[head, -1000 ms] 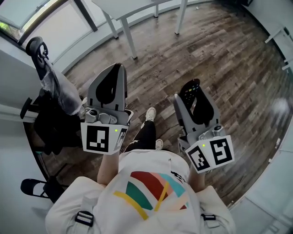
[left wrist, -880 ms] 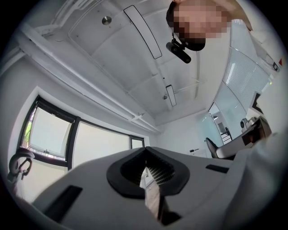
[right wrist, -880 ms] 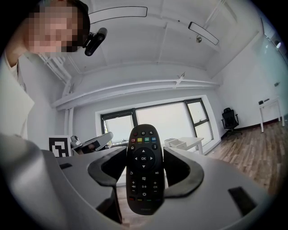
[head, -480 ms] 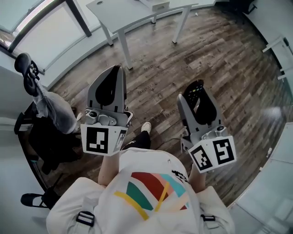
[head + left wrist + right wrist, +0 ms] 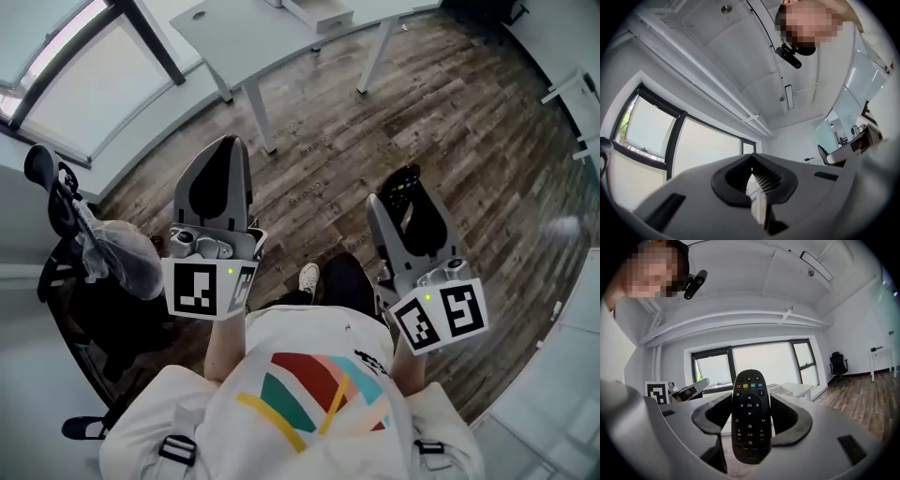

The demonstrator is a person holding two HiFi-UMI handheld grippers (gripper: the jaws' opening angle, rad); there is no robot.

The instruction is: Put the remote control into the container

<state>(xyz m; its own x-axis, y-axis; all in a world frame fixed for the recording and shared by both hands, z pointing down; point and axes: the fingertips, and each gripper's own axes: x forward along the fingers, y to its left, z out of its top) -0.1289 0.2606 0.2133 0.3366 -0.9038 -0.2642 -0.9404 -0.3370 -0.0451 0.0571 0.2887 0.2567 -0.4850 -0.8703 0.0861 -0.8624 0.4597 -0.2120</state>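
Observation:
A black remote control [image 5: 749,414] with coloured buttons stands upright between the jaws of my right gripper [image 5: 750,400], which is shut on its sides. In the head view the remote control [image 5: 402,191] sticks out past the right gripper [image 5: 406,180], held in the air over the wooden floor. My left gripper [image 5: 228,143] is raised at the left with its jaws together and nothing in them. Its ribbed pads [image 5: 759,176] meet at the tip in the left gripper view. A white open box [image 5: 317,12] stands on the grey desk [image 5: 246,36] ahead.
A black office chair [image 5: 89,272] with a bag and clear plastic on it stands at the left. The desk's legs [image 5: 259,117] reach the wooden floor [image 5: 469,122] in front. The person's shoe [image 5: 307,277] shows below the grippers. A white wall edge runs along the right.
The person has stepped forward, so the desk and its white box have come further into view at the top. Both grippers keep their pose, and the remote stays held.

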